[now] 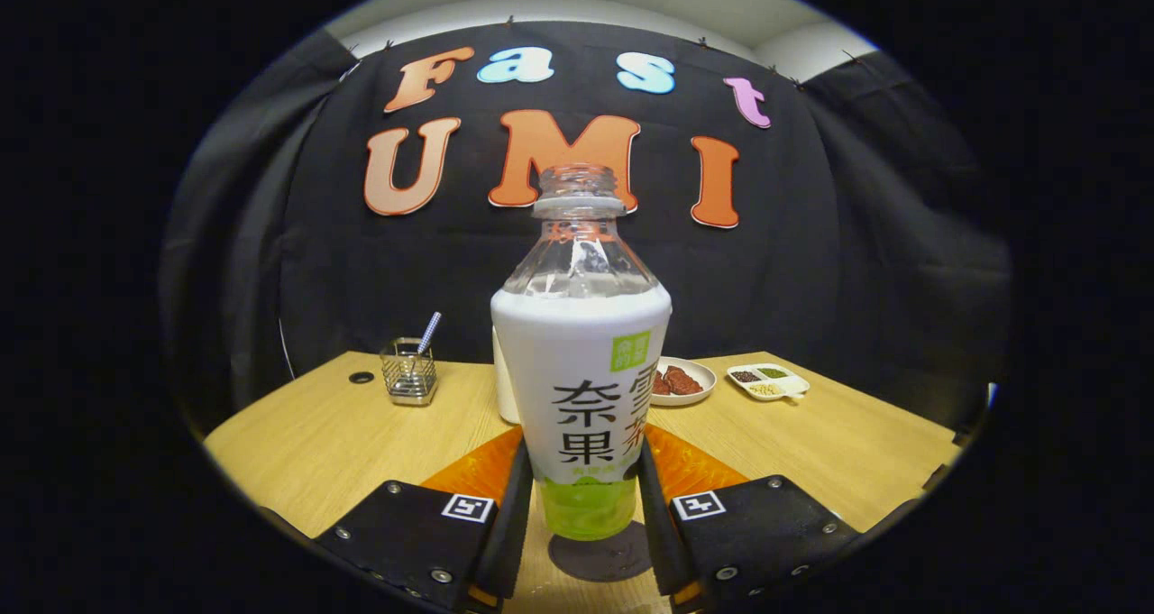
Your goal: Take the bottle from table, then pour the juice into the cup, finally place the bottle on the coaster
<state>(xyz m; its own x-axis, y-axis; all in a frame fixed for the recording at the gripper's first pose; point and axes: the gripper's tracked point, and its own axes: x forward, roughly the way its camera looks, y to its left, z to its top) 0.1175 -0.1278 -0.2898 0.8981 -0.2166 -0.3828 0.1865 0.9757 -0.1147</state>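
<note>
Both fingers (518, 497) pressing bottle (581, 398), cup (503, 380) mostly hidden behind

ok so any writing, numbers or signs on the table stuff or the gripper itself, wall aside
bottle, held between the fingers of the gripper: printed label, large dark characters, not transcribed; the small print is too blurred to read
square markers on the gripper: black-and-white patterns, no words
cup, plate, wire holder: no text
</note>
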